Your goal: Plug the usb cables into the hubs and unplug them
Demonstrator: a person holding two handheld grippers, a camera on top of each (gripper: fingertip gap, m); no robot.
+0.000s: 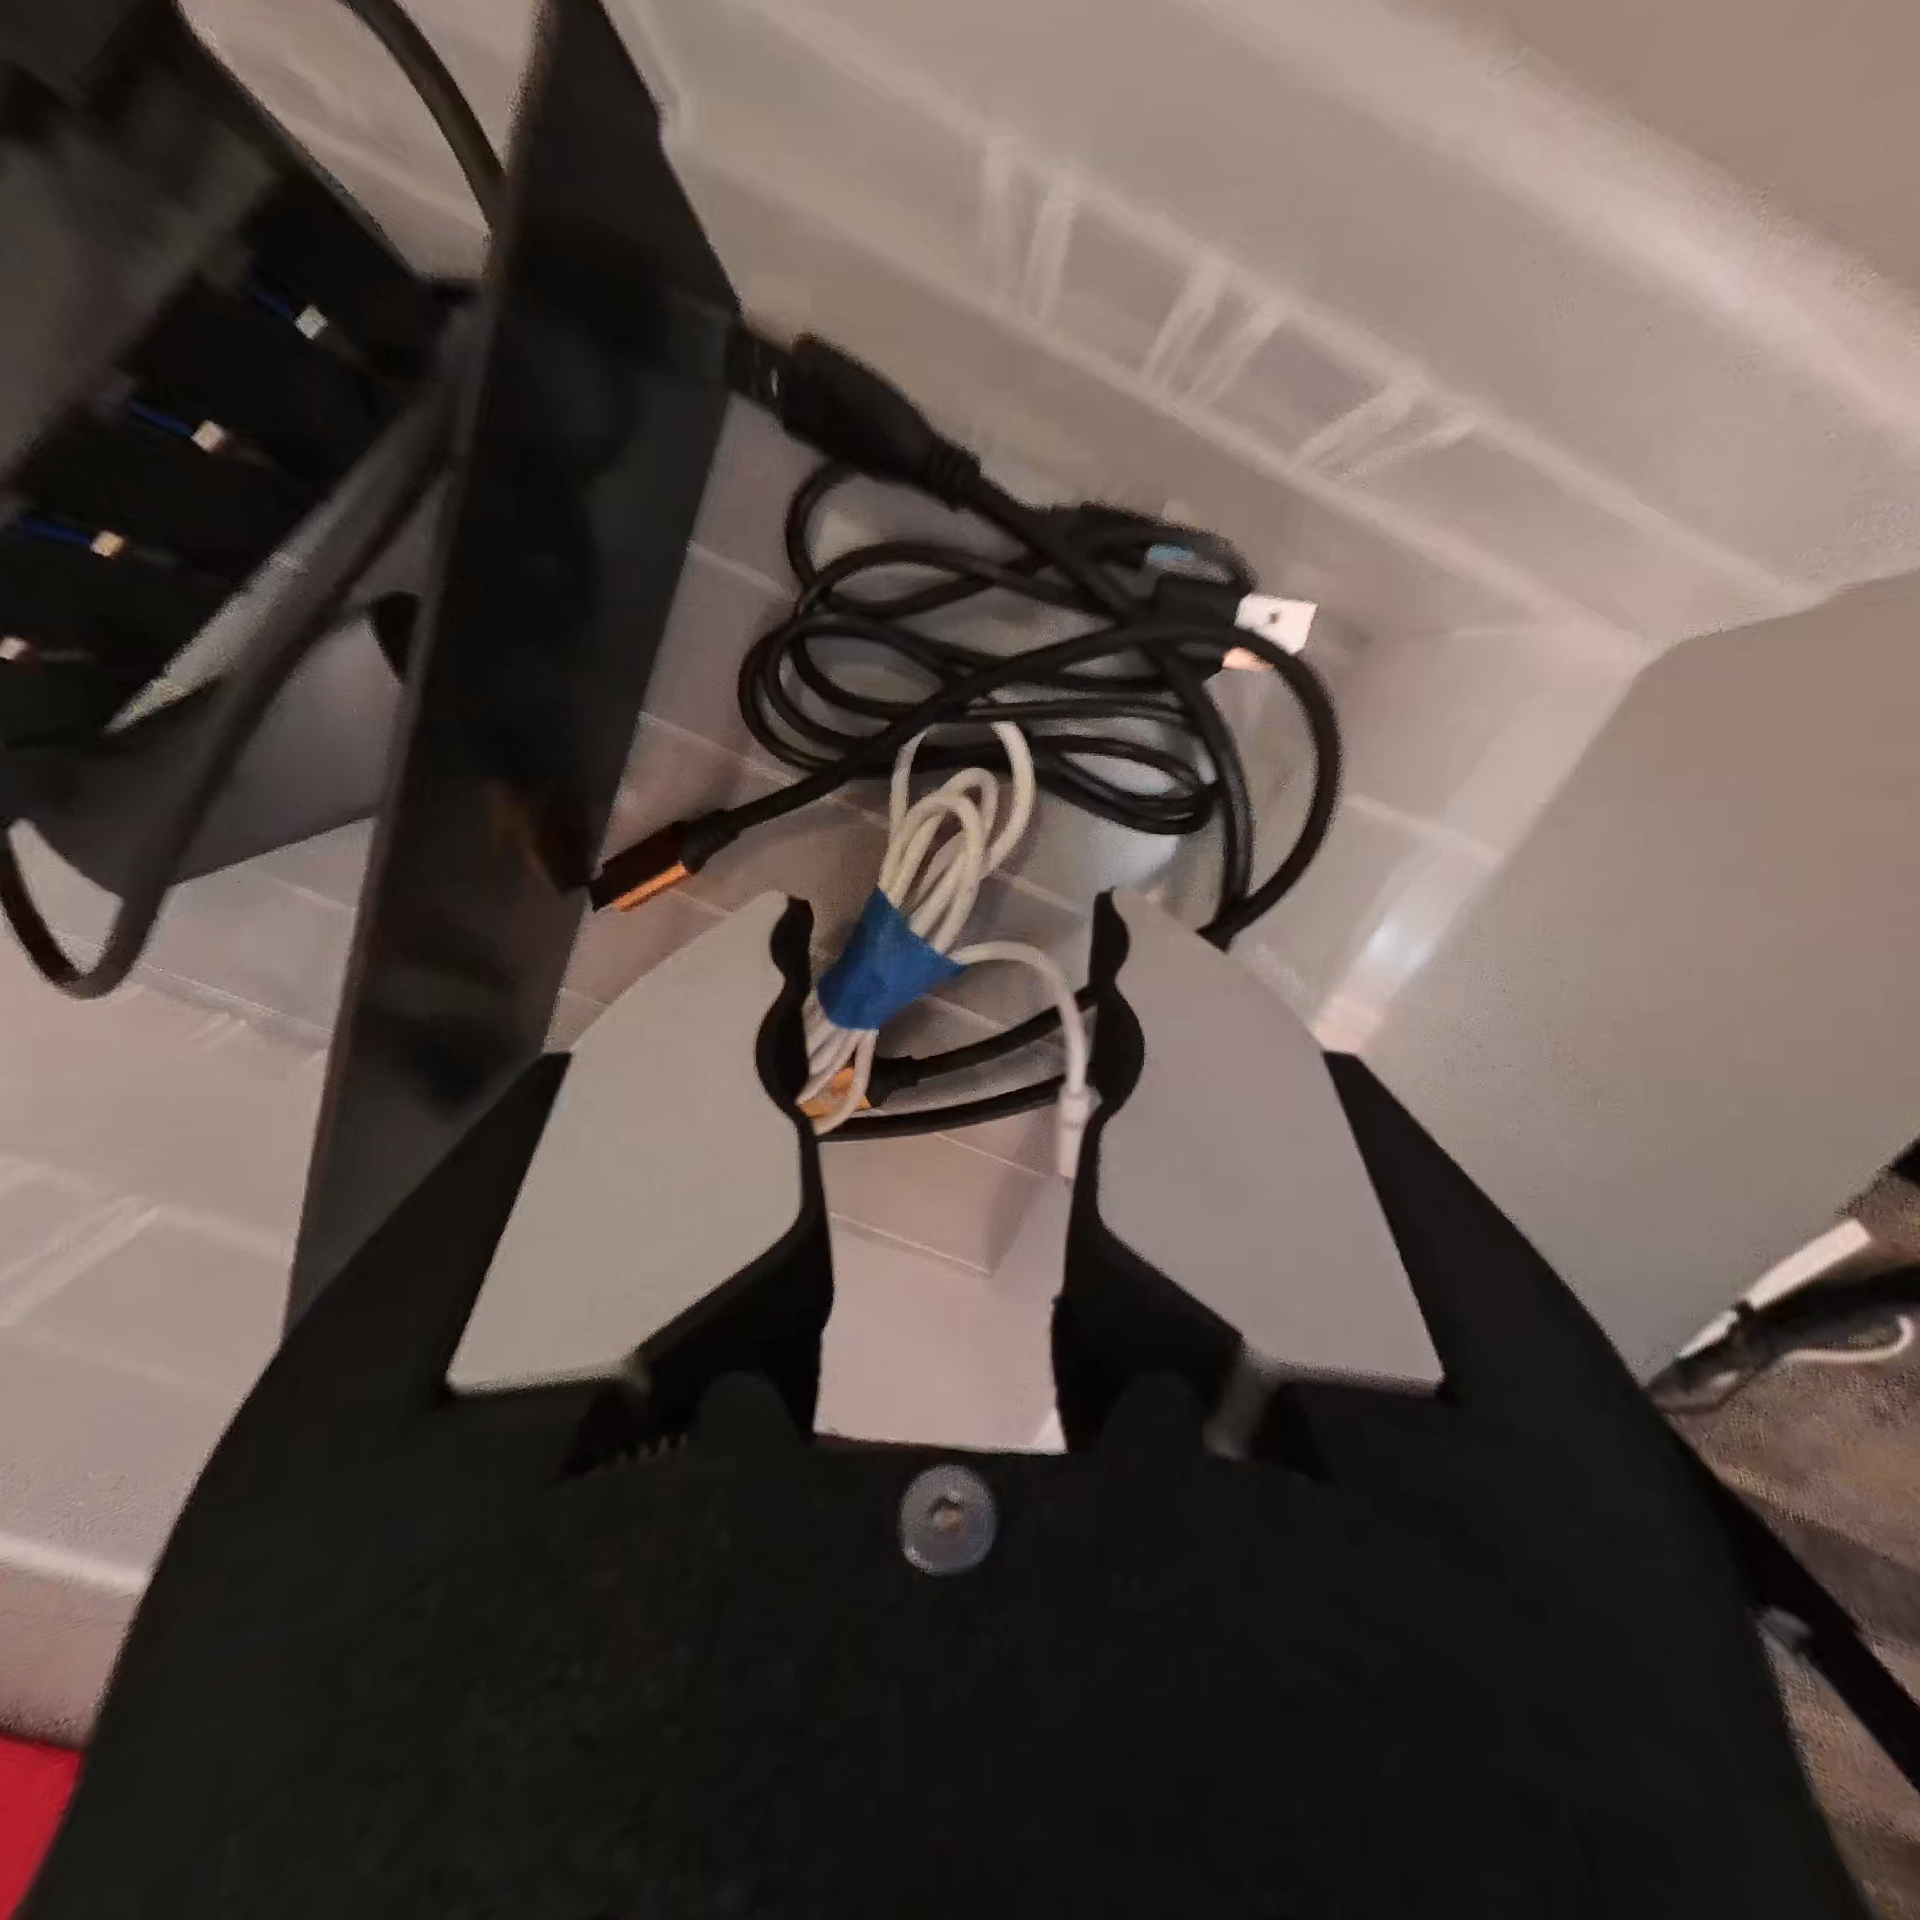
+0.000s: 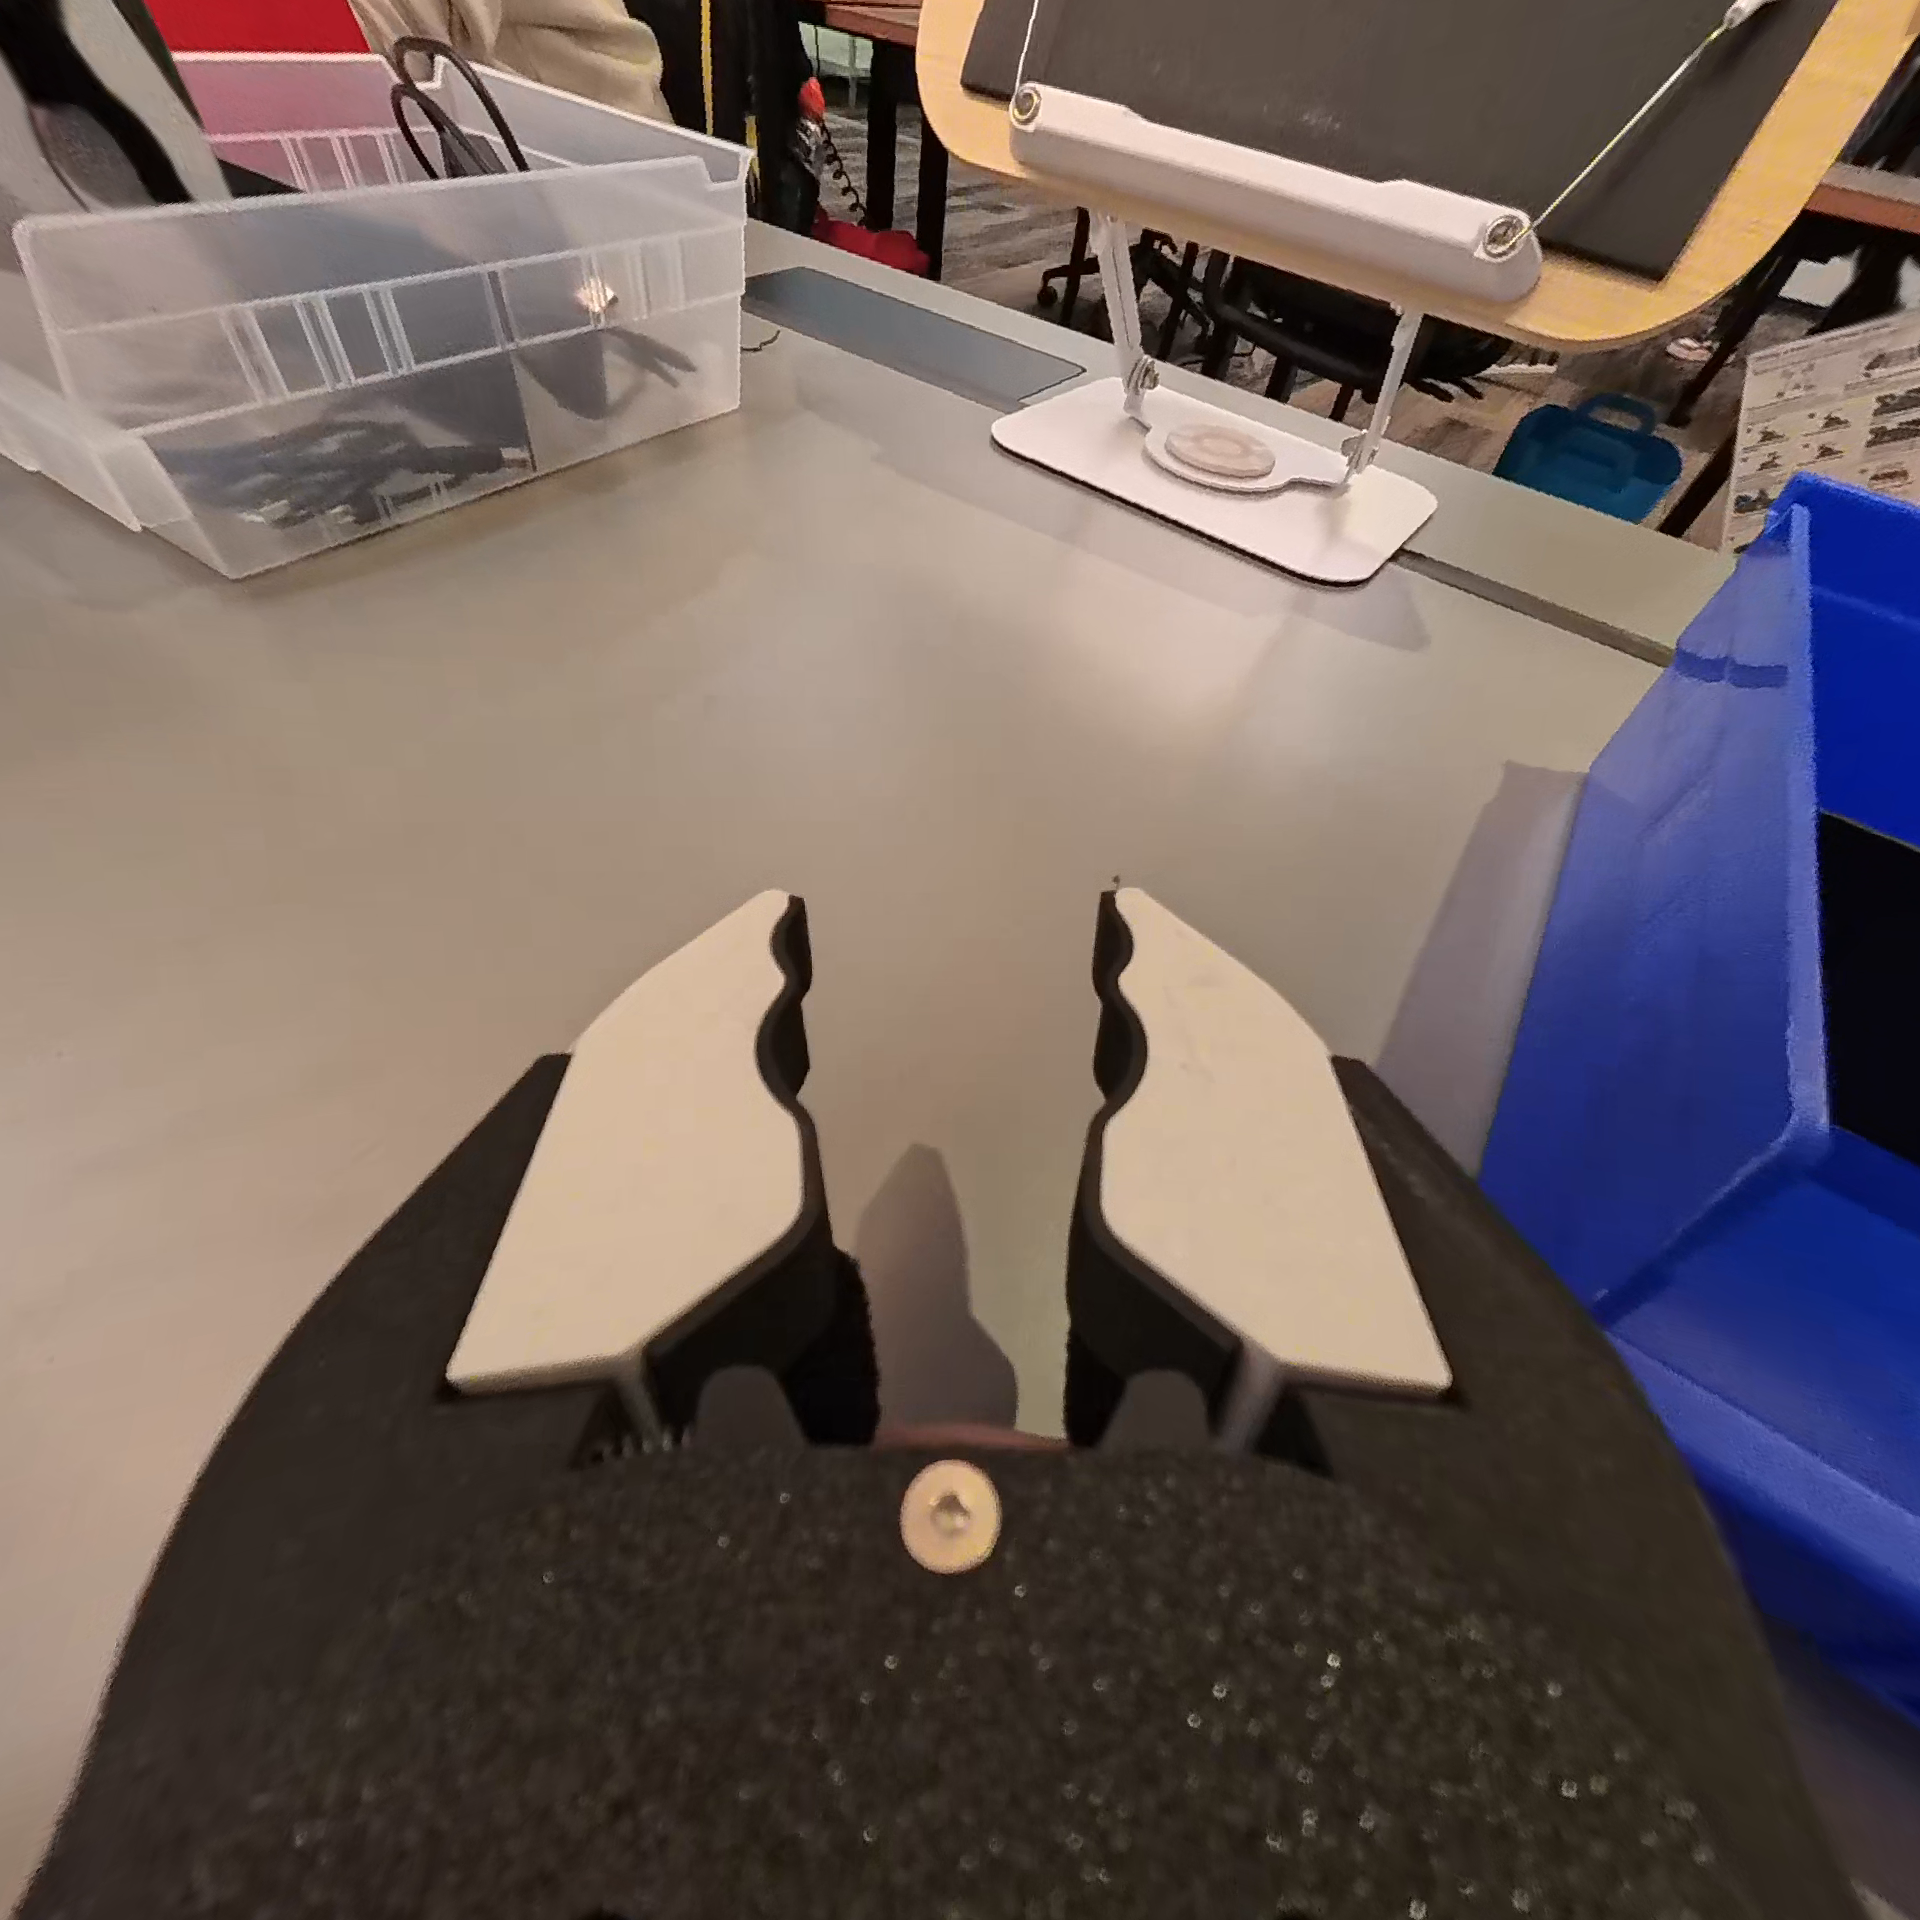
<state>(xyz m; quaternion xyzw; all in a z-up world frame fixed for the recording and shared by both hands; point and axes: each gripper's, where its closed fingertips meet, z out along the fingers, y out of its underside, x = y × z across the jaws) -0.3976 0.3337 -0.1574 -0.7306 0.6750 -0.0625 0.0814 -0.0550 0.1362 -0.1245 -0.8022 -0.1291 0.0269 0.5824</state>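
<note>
Table (image 2: pixel 644 790), grey, bears a clear bin (image 2: pixel 416 343) at its far left. Inside the bin lie a tall black hub (image 1: pixel 540 623), tangled black cables (image 1: pixel 1039 665) and a taped white cable (image 1: pixel 956 831). Left gripper (image 1: pixel 951 914) hovers over the white cable, jaws apart, empty. Right gripper (image 2: pixel 951 914) is likewise apart, empty, above bare table beside a blue bin (image 2: pixel 1714 1039).
</note>
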